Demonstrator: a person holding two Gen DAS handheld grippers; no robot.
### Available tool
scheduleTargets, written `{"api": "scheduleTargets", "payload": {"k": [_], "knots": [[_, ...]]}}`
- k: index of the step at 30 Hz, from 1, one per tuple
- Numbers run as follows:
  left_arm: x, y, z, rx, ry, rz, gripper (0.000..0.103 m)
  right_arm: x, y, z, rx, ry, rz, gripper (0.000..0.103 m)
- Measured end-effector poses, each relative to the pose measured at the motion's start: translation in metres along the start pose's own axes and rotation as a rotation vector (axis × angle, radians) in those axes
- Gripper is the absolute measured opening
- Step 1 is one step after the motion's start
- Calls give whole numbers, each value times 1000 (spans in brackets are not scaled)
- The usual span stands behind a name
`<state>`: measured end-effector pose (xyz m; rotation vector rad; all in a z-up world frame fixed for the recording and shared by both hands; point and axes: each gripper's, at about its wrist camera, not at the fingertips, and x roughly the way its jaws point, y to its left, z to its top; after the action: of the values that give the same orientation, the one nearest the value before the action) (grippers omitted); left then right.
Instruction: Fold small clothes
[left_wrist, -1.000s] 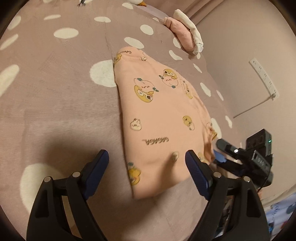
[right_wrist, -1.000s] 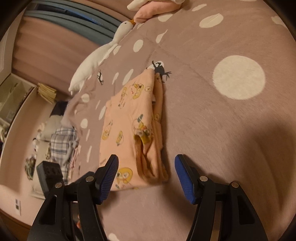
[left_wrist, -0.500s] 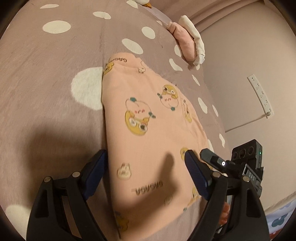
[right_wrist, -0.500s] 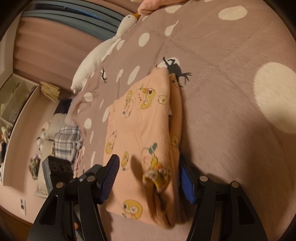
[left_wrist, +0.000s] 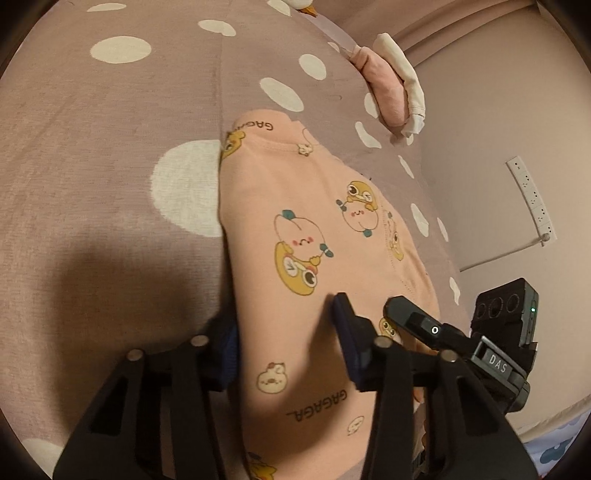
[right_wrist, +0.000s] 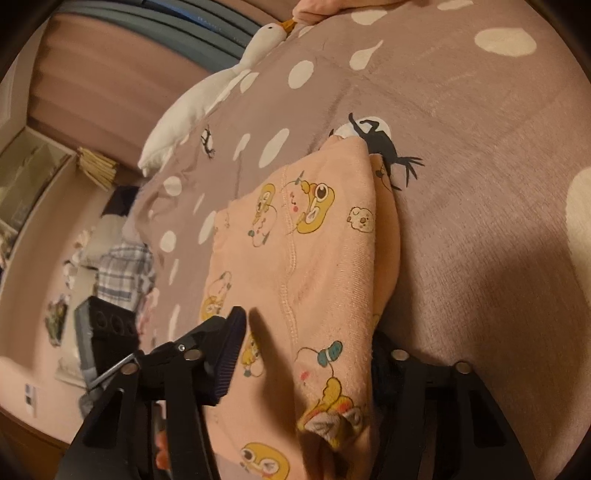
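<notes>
The left wrist view shows the folded pink garment (left_wrist: 314, 258) lying on the dotted bedspread (left_wrist: 110, 155). All places here are given from this garment. The left gripper (left_wrist: 288, 343) is at its near left edge: one blue pad is under or beside that edge, and the other pad lies on top of the cloth. The jaws have just been closing, with the near left part of the garment between them. I cannot tell for certain whether the pads already press on it.

In the right wrist view the right gripper (right_wrist: 306, 347) is at the near right edge of the garment (right_wrist: 314, 258), where the folded layers are thick. Its left finger stands over the cloth, and its right finger is mostly hidden behind the raised edge. These jaws also have just been closing around the cloth; a firm grasp is not clear.

Left of the garment, the bedspread is bare and wide. Beyond its far edge lie a white plush goose (right_wrist: 207, 99) and a pink pillow (left_wrist: 384, 88), well apart. On its right side the bed edge is near, with the wall and a power strip (left_wrist: 532, 199) behind.
</notes>
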<state>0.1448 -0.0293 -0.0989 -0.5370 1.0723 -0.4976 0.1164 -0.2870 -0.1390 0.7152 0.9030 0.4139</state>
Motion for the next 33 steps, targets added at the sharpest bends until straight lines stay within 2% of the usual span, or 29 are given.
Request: {"api": "scheduleTargets", "payload": {"k": [4,8,16,24,33], "knots": [[0,-2,-1,8,-3,22,39,4,10,-1,-49,-7,-67,40],[1,-7,0,37,-8,43,37,6,21,-1,-114,-24,-123,34],[-4,-16,4,104,-41,59,25,3,45,-3,-253,-97,-182,28],[-23,-27,10,177,-117,74,25,2,77,-5,-391,-176,-185,27],[-44,-18,18,182,-182,99,25,12,102,1,-438,-204,-141,27]]}}
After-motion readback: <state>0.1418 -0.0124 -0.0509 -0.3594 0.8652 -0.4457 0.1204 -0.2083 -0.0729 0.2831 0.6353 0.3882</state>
